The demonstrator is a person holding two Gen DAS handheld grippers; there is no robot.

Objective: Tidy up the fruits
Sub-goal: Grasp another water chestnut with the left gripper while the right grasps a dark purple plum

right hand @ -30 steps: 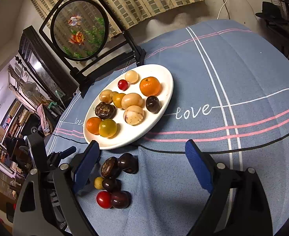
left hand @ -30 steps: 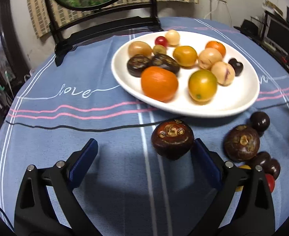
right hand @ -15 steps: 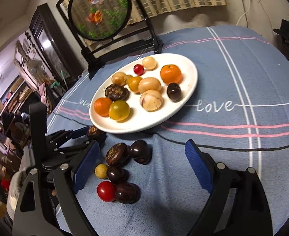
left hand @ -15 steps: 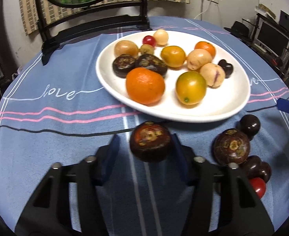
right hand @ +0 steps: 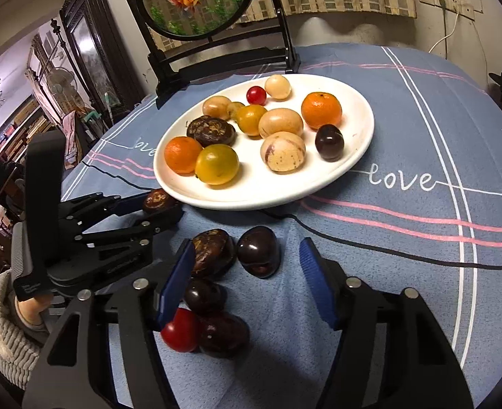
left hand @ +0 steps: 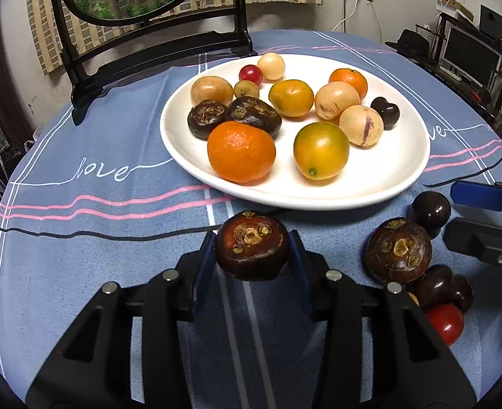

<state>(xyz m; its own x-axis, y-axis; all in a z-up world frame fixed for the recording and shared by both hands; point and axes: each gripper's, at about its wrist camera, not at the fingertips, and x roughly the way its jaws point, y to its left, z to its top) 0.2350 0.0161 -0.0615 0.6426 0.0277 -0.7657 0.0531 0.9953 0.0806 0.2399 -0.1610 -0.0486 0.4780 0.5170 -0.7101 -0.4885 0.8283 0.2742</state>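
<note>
A dark brown water chestnut [left hand: 252, 245] sits between the blue pads of my left gripper [left hand: 252, 250], whose jaws are still closing and press on both its sides, just in front of the white plate [left hand: 380, 184]. The right wrist view shows the same left gripper [right hand: 159, 209] and held chestnut [right hand: 157, 200] by the plate rim [right hand: 261, 201]. My right gripper [right hand: 247, 272] is closing around a glossy dark fruit [right hand: 257, 250] and a second water chestnut [right hand: 213, 248]. Its right pad stands apart from them.
The plate carries oranges, yellow, tan and dark fruits. Loose on the blue cloth lie a cherry tomato [right hand: 179, 330] and dark fruits [right hand: 223, 339]. A black framed round screen [right hand: 196, 0] stands behind the plate. A hand in a grey sleeve [right hand: 2, 334] holds the left gripper.
My left gripper has shut on the water chestnut and lifted it slightly toward the plate. The right gripper has moved in over the loose fruits and its jaws have narrowed.
</note>
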